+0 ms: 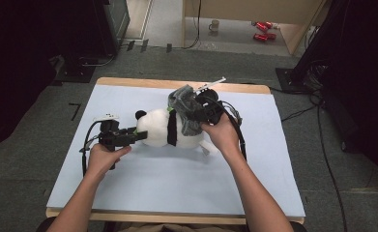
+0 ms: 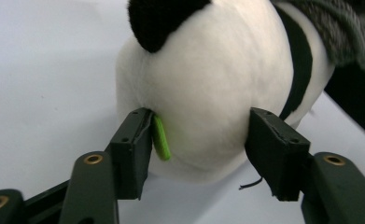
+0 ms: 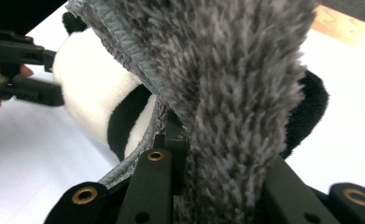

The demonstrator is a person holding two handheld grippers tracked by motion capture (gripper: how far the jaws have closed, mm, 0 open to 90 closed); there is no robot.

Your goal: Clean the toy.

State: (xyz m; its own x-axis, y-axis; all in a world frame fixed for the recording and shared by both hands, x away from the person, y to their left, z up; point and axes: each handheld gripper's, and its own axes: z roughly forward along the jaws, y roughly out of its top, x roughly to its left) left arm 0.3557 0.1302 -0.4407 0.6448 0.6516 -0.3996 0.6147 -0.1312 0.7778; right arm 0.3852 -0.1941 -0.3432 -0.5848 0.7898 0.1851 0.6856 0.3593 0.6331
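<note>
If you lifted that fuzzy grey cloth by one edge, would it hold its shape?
Probably not: the grey fleece cloth drapes and folds over the panda plush, so it looks floppy. Its thin pile suggests it is light, and the right gripper pinching it seems unlikely to slip.

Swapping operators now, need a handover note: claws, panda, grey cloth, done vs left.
Left claw: jaws apart either side of the plush panda's head, pads at the fur, no clear squeeze.
Right claw: shut on the grey fuzzy cloth, held up over the panda's lower body.
Panda lies on its side mid-table on the pale blue mat; a green tab sits by the left pad.
Done: cloth lifted and draped at the body end.
Left: probably working the cloth along the panda; steady the head first.
</note>
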